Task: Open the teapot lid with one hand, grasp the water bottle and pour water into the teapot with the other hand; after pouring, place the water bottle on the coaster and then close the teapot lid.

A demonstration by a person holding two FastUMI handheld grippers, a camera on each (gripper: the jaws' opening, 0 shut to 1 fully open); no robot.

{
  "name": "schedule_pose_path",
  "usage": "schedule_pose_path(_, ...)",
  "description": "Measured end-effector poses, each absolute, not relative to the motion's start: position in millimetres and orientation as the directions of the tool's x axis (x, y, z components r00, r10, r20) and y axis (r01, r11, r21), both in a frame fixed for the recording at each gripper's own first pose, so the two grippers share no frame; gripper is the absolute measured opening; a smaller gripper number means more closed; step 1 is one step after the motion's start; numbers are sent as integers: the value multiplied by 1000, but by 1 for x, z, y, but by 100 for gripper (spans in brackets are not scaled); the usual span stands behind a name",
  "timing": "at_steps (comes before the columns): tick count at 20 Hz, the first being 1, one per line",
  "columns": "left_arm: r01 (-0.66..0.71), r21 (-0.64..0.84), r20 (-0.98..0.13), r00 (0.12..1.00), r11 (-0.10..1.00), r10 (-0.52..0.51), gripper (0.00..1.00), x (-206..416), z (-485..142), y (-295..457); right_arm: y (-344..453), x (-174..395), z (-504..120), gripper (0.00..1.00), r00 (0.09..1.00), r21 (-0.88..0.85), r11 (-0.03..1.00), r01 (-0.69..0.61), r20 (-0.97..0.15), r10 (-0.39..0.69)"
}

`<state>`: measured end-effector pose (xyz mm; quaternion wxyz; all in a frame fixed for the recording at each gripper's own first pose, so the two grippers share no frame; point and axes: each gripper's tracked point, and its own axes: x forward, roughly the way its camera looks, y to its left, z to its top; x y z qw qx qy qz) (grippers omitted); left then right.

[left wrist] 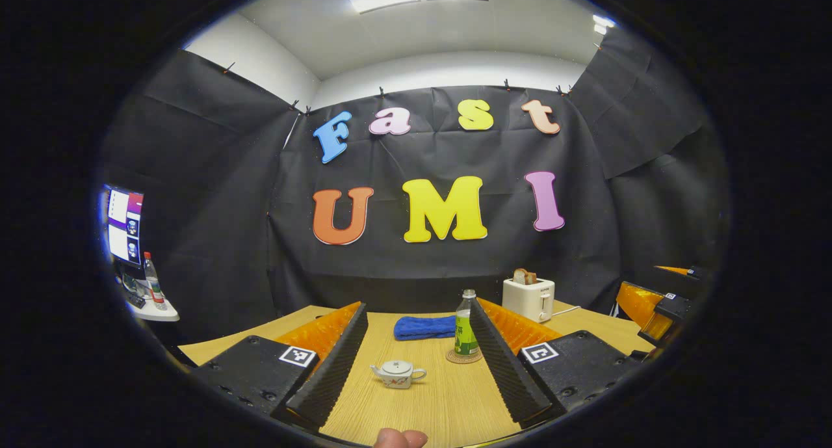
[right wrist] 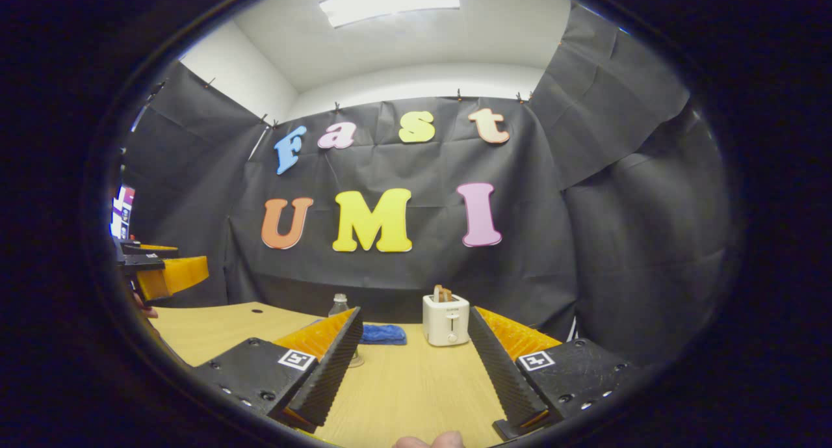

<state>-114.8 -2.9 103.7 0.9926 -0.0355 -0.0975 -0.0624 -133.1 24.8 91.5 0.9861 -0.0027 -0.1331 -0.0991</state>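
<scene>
The left claw (left wrist: pixel 416 363) is released, fingers spread wide above the worktop (left wrist: pixel 429 396). The teapot (left wrist: pixel 398 373), lid on, stands on the worktop between the fingers, untouched. The water bottle (left wrist: pixel 465 331) stands upright on the coaster (left wrist: pixel 455 357), near a blue cloth (left wrist: pixel 424 327). The right claw (right wrist: pixel 416 363) is likewise released, facing a toaster (right wrist: pixel 446 319).

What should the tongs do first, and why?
Probably the left tongs should ease forward and down toward the teapot. Its lid is on, it sits straight ahead between the open fingers, and nothing is held. The water bottle stands on the coaster behind it, so water can't go in until the lid comes off.
</scene>
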Motion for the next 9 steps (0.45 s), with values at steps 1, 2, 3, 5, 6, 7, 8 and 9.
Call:
schedule_pose_path(1,129,-49,211,971,990,-116,98,-117,107,-3,26,-135,92,97,944,26,980,198,263,-198)
schedule_pose_path(2,126,-46,214,970,991,-114,98,-118,108,-2,27,-136,91,96,946,32,980,195,259,-196)
schedule_pose_path(3,134,-52,213,970,990,-121,98,-119,107,-4,29,-137,91,97,948,32,981,191,252,-193)
schedule_pose_path(5,140,-56,205,971,989,-126,98,-119,105,-7,32,-137,91,98,951,14,982,188,246,-185)
schedule_pose_path(6,134,-53,201,972,990,-120,98,-119,105,-4,35,-137,93,98,952,4,983,186,247,-181)
schedule_pose_path(7,127,-53,200,973,991,-114,98,-117,103,-1,36,-137,93,98,952,-6,982,187,248,-179)
schedule_pose_path(8,122,-57,197,974,991,-109,98,-116,102,0,36,-137,95,97,951,-13,982,191,250,-182)
schedule_pose_path(9,121,-63,191,976,991,-107,98,-113,100,0,36,-136,95,97,951,-12,981,193,250,-184)
